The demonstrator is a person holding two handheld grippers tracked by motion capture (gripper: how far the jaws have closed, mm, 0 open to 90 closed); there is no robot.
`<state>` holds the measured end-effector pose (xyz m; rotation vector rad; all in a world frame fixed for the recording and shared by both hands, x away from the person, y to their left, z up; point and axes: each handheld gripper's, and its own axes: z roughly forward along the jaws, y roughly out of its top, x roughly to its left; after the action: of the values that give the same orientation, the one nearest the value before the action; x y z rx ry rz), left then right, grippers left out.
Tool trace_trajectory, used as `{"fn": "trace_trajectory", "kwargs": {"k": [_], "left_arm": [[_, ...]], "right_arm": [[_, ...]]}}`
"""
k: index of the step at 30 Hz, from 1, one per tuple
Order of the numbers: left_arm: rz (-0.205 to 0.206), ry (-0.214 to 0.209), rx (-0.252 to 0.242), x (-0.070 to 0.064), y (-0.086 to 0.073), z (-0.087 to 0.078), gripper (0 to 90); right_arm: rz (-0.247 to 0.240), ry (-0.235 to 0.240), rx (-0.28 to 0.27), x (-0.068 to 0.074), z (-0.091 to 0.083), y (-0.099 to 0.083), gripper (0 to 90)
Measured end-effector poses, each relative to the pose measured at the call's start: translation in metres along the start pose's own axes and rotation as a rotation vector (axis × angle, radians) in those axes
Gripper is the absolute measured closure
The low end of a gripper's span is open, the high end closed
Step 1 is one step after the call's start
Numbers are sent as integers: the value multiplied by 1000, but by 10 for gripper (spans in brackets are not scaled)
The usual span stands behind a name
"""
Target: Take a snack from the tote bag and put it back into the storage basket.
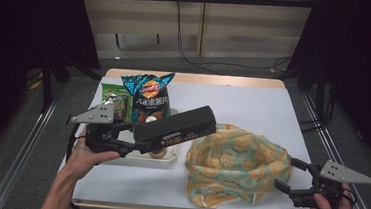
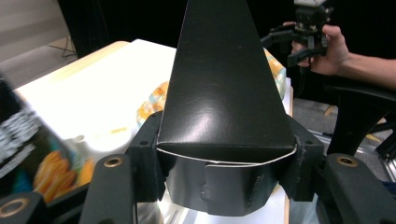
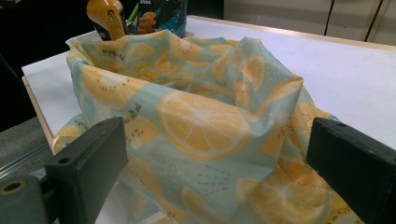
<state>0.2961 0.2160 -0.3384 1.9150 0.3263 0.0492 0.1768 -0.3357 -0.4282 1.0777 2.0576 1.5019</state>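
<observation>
My left gripper [image 1: 126,142] is shut on one end of a long black box [image 1: 176,126]. The box hangs tilted above the table, its far end pointing at a lemon-print cloth bag [image 1: 234,163]. In the left gripper view the black box [image 2: 219,79] runs away from my left gripper [image 2: 224,163], both jaws pressed on its sides. My right gripper [image 1: 291,174] stands open at the bag's right edge. In the right gripper view the cloth bag [image 3: 201,116] stands slack just beyond my right gripper [image 3: 219,154], whose jaws are wide apart with nothing between them.
A white tray [image 1: 166,159] lies under the box at the table's left. Behind it stand a blue chips bag [image 1: 149,99] and a green packet [image 1: 113,104]. A yellow bottle [image 3: 106,18] shows beyond the cloth bag. Bare white table [image 1: 253,107] lies at the back right.
</observation>
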Motion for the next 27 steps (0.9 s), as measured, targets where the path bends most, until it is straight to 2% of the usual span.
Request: {"fn": "trace_trajectory", "kwargs": {"k": [3, 6, 11, 20, 24, 27], "left_arm": [[-4, 7, -10, 4, -5, -14, 434], [-7, 36, -7, 8, -11, -27, 434], [-19, 63, -33, 13, -15, -51, 434], [-28, 121, -40, 22, -23, -80, 434], [-36, 152, -20, 30, -26, -92, 434], [-43, 170, -38, 36, -30, -102, 435]], "right_arm": [[0, 2, 4, 0, 0, -1, 45], [1, 5, 9, 0, 1, -1, 45], [2, 1, 5, -1, 0, -2, 45], [10, -8, 5, -2, -2, -4, 45], [17, -10, 1, -2, -3, -4, 44], [14, -9, 3, -2, -3, -4, 44]]}}
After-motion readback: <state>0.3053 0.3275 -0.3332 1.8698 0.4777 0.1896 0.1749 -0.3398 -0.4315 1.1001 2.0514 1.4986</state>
